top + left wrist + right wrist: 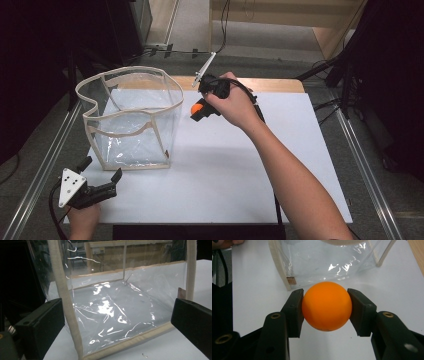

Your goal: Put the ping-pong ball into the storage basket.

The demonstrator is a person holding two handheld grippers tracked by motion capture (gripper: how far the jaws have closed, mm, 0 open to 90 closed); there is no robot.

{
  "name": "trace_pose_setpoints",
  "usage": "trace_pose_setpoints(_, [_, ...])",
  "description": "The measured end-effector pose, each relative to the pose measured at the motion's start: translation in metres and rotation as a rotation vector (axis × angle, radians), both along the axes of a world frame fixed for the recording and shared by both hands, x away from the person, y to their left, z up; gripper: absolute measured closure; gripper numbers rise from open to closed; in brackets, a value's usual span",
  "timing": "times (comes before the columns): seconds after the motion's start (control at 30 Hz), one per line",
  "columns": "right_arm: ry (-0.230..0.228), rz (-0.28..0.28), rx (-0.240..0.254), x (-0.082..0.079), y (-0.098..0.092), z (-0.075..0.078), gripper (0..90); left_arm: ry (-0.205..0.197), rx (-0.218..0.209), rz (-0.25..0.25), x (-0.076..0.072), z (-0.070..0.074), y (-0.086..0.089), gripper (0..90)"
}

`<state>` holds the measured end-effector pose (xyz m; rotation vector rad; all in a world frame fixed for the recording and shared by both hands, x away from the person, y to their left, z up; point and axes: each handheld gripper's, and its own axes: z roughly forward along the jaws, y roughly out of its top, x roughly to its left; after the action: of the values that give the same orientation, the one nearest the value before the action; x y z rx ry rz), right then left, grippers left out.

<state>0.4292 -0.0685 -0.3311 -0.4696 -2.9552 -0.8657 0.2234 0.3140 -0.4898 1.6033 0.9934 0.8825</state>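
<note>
Evidently the right tongs are clamped on the ball, held above the bench just beside the bag. Smooth, round and probably light and hard, it could squirt out; the pads sit across its widest part, which is right. Left tongs stand open, straddling the bag's floppy near wall; its stiff cloth edging is the better hold.

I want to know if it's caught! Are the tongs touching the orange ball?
Touching. In the right gripper view, both black pads of the right tongs press against the sides of the orange ball, with no gap.
</note>
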Motion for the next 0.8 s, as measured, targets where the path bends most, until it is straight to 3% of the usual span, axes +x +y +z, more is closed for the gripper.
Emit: trace_pose_setpoints(0.8, [-0.022, 0.016, 0.009, 0.004, 0.01, 0.032, 47.9, 0.0, 0.0, 0.0, 0.0, 0.0, 0.0, 0.0])
